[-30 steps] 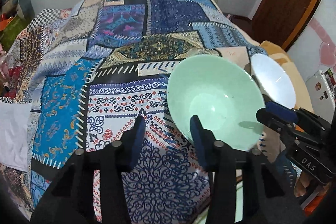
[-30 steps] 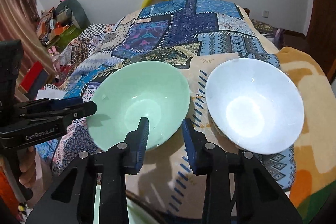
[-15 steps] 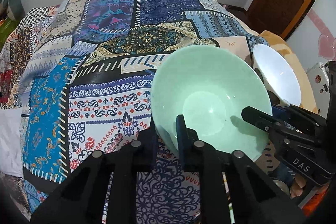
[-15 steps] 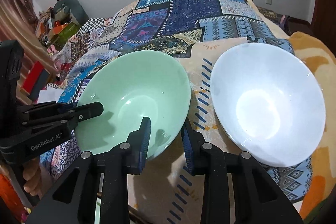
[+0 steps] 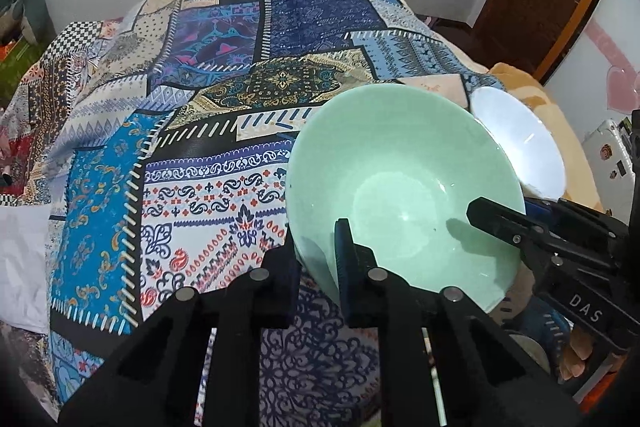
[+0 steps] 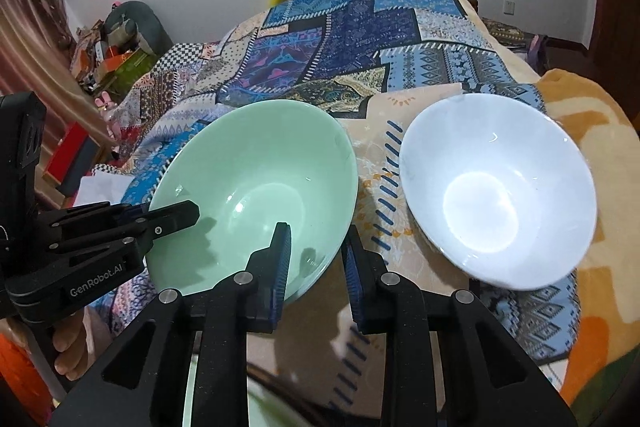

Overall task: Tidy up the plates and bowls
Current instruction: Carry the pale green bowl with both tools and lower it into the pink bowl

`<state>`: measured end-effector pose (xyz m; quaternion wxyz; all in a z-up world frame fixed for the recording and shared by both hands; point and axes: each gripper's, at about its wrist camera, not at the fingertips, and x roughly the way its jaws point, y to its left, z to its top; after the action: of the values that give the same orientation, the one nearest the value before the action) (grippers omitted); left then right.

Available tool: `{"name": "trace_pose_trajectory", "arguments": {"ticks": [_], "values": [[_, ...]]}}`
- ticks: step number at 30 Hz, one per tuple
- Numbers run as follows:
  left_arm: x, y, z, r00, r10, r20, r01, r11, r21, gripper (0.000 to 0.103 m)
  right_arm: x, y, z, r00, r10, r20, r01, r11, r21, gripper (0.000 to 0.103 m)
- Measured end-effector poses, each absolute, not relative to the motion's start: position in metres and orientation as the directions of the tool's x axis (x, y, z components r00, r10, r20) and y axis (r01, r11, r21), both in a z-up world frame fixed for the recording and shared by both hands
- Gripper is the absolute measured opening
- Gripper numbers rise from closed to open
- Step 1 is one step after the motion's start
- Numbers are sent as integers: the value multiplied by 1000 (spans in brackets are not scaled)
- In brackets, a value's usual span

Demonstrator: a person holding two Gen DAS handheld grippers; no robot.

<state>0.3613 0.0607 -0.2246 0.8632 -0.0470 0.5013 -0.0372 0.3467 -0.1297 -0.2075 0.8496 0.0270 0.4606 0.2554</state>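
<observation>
While the green bowl (image 6: 256, 195) sits on the patchwork bedspread (image 5: 224, 75), both tools straddle its near rim. Left hand-held gripper (image 5: 316, 259) appears clamped on that rim, one finger inside, one outside. Right hand-held gripper (image 6: 316, 259) brackets the rim's right side, its jaws parted; contact is uncertain. Step in hand: securing the green bowl. Next move, in my judgement: lift and nest it with the white bowl (image 6: 496, 187) just beside.
</observation>
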Motion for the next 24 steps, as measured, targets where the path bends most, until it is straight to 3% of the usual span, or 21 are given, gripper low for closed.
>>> {"name": "trace_pose_trajectory", "arguments": {"ticks": [24], "values": [[237, 71, -133, 619, -72, -782, -27, 993, -112, 15, 261, -114, -136, 517, 500, -695, -486, 840, 243, 23]]}}
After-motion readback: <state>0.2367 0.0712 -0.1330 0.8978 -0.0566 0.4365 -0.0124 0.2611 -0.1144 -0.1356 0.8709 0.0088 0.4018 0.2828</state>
